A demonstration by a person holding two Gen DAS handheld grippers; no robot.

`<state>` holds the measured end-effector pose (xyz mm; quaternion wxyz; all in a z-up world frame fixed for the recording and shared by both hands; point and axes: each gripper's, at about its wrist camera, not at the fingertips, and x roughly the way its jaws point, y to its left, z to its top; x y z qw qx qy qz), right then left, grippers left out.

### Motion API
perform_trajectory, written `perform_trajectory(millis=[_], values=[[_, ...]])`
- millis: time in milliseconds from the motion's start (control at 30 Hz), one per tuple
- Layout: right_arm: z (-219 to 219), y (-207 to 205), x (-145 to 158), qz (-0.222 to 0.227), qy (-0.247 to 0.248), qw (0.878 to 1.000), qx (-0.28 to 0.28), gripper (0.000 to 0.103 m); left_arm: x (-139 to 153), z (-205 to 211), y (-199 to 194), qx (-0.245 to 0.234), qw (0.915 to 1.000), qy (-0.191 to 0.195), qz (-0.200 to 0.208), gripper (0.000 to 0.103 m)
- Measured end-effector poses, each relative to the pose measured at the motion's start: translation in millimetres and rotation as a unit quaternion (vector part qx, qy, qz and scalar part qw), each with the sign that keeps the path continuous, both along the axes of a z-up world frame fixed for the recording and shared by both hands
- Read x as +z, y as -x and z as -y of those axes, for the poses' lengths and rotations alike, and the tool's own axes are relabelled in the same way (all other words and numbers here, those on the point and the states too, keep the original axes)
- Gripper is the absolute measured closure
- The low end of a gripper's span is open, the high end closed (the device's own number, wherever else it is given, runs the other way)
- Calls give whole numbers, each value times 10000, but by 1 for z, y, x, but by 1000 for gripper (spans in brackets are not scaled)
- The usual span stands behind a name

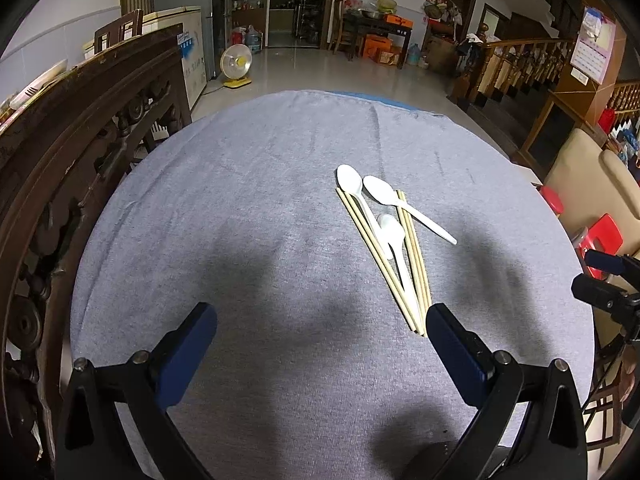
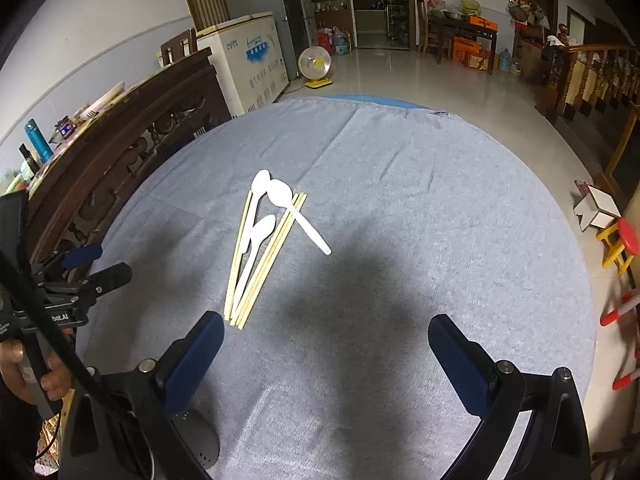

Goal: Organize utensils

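Three white plastic spoons [image 1: 378,190] [image 2: 280,192] lie in a heap with several wooden chopsticks [image 1: 376,256] [image 2: 272,256] on a round table under a grey cloth [image 1: 240,200] [image 2: 440,200]. One spoon lies crosswise over the chopsticks. My left gripper [image 1: 320,320] is open above the cloth, and the near chopstick ends lie just beyond its right finger. The right gripper [image 2: 326,330] is open too, with the chopstick ends just beyond its left finger. Each gripper shows at the other view's edge: the right gripper [image 1: 586,272] and the left gripper [image 2: 112,262]. Neither holds anything.
A dark carved wooden cabinet [image 1: 80,140] [image 2: 140,128] stands close along the table's left side. Red stools [image 1: 604,236] [image 2: 624,240] sit to the right. A person's hand [image 2: 24,368] holds the left gripper. A yellow fan [image 2: 316,66] stands on the floor beyond the table.
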<state>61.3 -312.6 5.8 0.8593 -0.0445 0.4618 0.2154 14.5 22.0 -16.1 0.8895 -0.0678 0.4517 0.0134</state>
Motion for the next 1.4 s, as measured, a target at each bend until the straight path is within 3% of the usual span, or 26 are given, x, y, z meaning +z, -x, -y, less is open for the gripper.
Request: perform_trajectory(millis=[1400], values=[[-14,16,12,268,-119,9995,122,0,13,8,6,-103,9998,51,153,0]])
